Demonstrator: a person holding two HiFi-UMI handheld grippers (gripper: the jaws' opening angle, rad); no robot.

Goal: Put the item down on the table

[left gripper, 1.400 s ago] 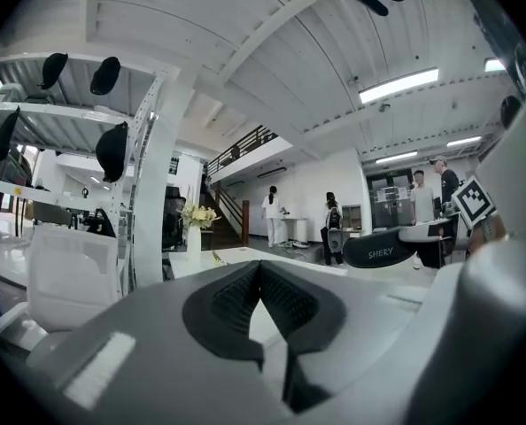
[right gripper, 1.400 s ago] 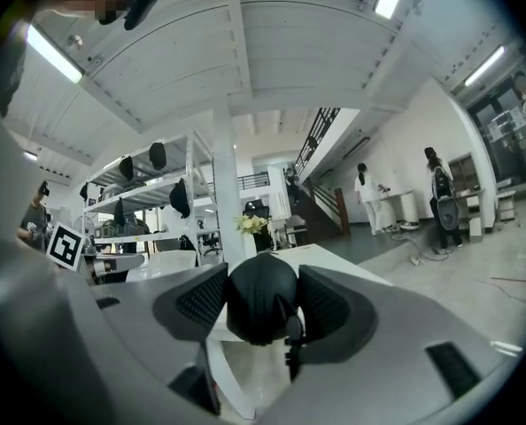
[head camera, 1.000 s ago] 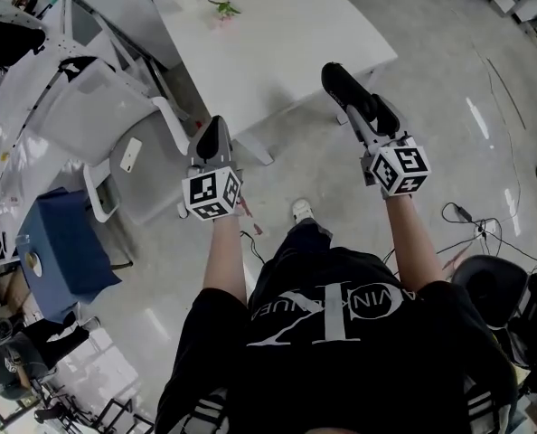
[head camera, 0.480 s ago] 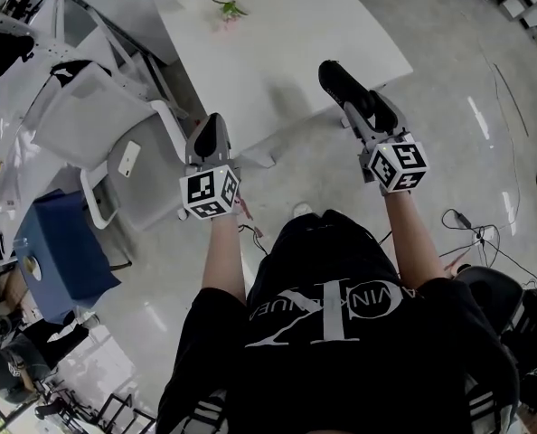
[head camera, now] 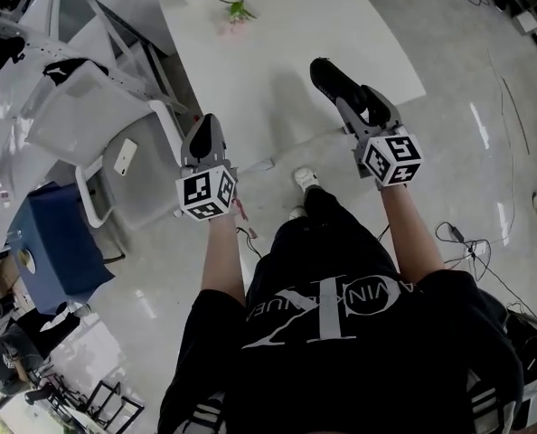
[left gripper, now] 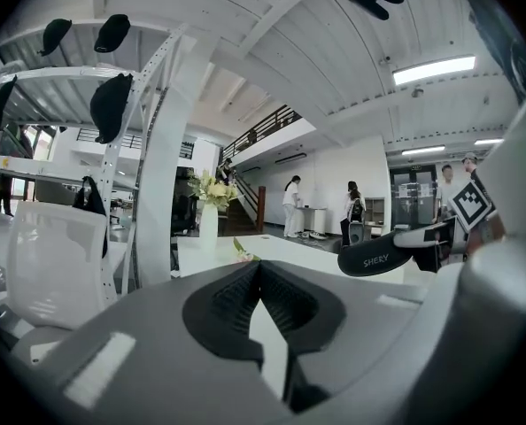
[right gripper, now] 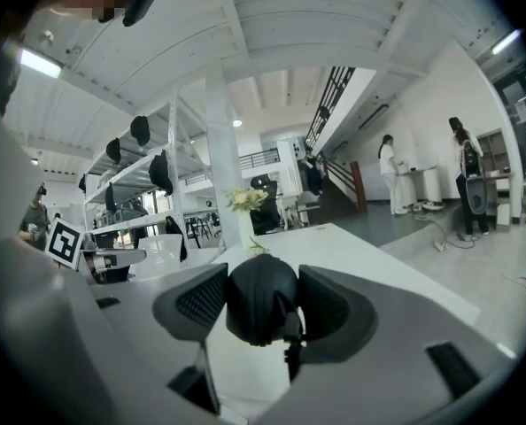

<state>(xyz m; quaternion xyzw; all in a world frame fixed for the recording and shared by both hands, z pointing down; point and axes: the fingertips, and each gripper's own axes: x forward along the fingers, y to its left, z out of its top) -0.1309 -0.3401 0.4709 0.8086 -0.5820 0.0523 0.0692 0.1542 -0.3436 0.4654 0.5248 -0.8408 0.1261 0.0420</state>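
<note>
We are now a step nearer than one second ago. Our right gripper (head camera: 350,107), clamped on the black item (head camera: 330,78), hangs over the near edge of the table (head camera: 250,70) at 12 o'clock. The left gripper (head camera: 205,134) stays closed and empty. We think only the lowering remains.

You stand on a glossy grey floor (head camera: 485,152), with loose cables (head camera: 456,234) at 4 o'clock. The white surface (head camera: 277,52) is at 12 o'clock, a white chair (head camera: 97,125) at 10 and a blue box (head camera: 61,242) at 9. Ahead are white shelving (left gripper: 148,131), a staircase (right gripper: 338,175) and a ribbed white ceiling (left gripper: 334,51) with a strip light (left gripper: 433,69).
</note>
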